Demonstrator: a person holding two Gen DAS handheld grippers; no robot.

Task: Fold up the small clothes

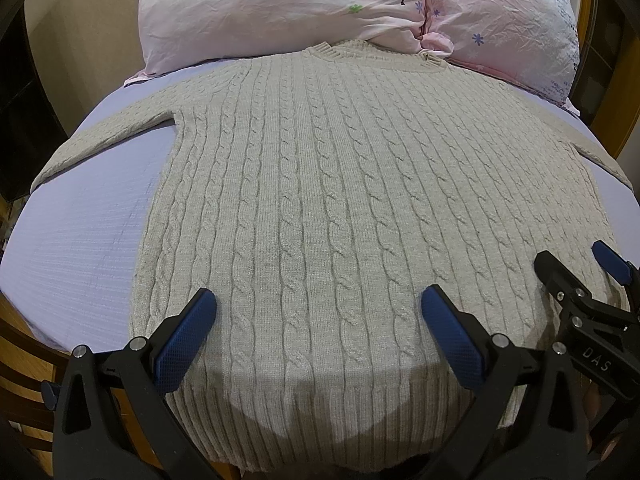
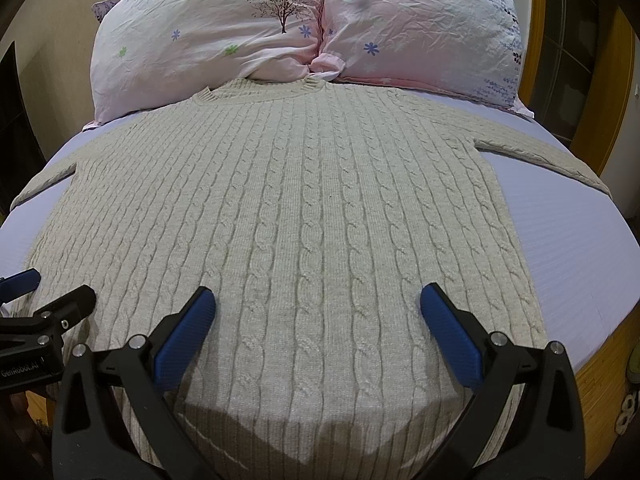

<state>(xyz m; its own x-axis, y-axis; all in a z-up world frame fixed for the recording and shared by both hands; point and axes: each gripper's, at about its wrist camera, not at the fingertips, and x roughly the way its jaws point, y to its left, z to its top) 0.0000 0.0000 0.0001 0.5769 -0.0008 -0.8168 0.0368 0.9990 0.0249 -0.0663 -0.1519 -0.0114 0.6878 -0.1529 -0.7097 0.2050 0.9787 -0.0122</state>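
Note:
A beige cable-knit sweater (image 1: 320, 184) lies flat on the bed, collar at the far end by the pillows, both sleeves spread out to the sides, ribbed hem nearest me. It also fills the right wrist view (image 2: 304, 216). My left gripper (image 1: 318, 310) is open and empty, hovering over the hem's left half. My right gripper (image 2: 318, 308) is open and empty over the hem's right half. The right gripper also shows at the right edge of the left wrist view (image 1: 576, 268). The left gripper shows at the left edge of the right wrist view (image 2: 44, 288).
A lavender sheet (image 1: 80, 224) covers the bed. Two pink floral pillows (image 2: 208, 32) (image 2: 424, 28) stand at the head, touching the sweater's collar. A wooden bed frame (image 2: 600, 380) runs along the right side and at lower left (image 1: 24, 360).

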